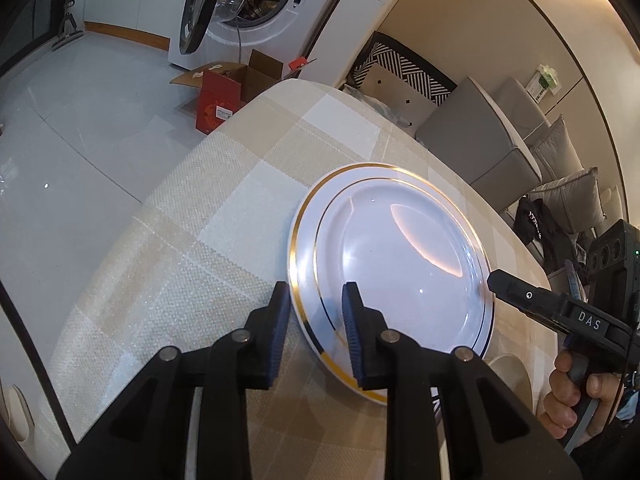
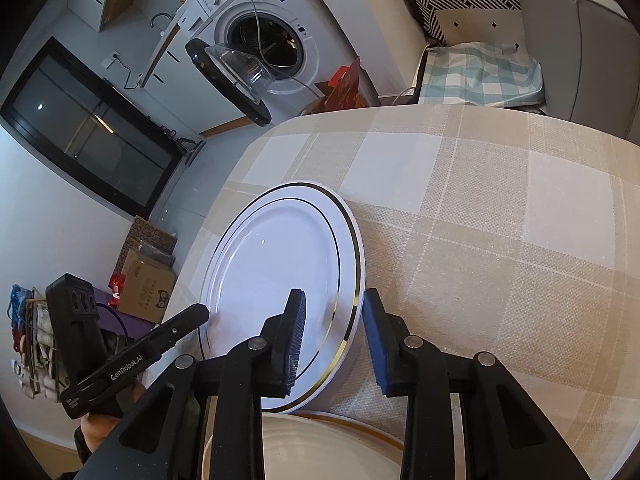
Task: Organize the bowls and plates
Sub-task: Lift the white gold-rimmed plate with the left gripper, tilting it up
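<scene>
A white plate with gold rings [image 1: 392,264] lies on the checked tablecloth [image 1: 224,208]. My left gripper [image 1: 316,300] is open, its fingers straddling the plate's near-left rim, one pad over the plate and one outside. In the right wrist view the same plate [image 2: 276,264] lies ahead, and my right gripper [image 2: 334,308] is open, straddling its right rim. A cream plate or bowl [image 2: 320,448] sits just under the right gripper, partly hidden. Each gripper shows in the other's view: the right one [image 1: 496,282] and the left one [image 2: 200,314].
The table edge runs along the left [image 1: 132,216], with white floor beyond. A washing machine [image 1: 248,8] with its door open and cardboard boxes [image 1: 228,96] stand on the floor. Grey cushioned seating [image 1: 480,140] is beyond the table's far side.
</scene>
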Available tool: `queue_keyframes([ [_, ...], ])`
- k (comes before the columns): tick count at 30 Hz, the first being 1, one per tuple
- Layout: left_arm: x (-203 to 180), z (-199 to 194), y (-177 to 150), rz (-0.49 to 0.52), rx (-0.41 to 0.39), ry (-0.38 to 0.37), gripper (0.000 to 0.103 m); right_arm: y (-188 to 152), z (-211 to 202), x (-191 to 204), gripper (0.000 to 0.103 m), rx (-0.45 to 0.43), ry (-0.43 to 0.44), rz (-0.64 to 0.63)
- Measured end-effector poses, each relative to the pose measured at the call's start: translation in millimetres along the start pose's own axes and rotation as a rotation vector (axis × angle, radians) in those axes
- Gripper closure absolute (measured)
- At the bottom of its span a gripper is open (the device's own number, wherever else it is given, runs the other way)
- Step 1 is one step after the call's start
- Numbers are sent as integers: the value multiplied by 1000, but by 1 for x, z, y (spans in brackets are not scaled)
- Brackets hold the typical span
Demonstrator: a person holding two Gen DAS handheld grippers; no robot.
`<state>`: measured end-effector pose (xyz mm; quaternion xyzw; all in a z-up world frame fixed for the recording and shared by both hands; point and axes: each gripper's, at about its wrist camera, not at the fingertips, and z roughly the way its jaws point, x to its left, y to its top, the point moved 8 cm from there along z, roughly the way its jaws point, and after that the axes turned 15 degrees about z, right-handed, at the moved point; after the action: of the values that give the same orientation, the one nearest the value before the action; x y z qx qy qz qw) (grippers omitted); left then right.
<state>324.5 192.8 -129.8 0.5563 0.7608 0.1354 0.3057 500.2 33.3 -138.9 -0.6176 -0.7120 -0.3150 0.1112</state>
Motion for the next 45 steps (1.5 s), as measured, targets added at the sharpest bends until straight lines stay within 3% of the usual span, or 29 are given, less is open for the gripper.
queue_keyframes([
  [20, -7, 3, 7, -52, -3, -108, 49, -2, 16, -12, 72, 27, -35, 26],
  [24, -7, 4, 8, -65, -7, -116, 47, -1, 17, -12, 72, 22, -44, 23],
  [40, -1, 2, 4, -204, -4, -305, 48, 3, 18, -13, 71, -1, -65, 23],
  [45, 0, 2, 2, -189, 20, -304, 49, 3, 18, -13, 71, 1, -64, 22],
])
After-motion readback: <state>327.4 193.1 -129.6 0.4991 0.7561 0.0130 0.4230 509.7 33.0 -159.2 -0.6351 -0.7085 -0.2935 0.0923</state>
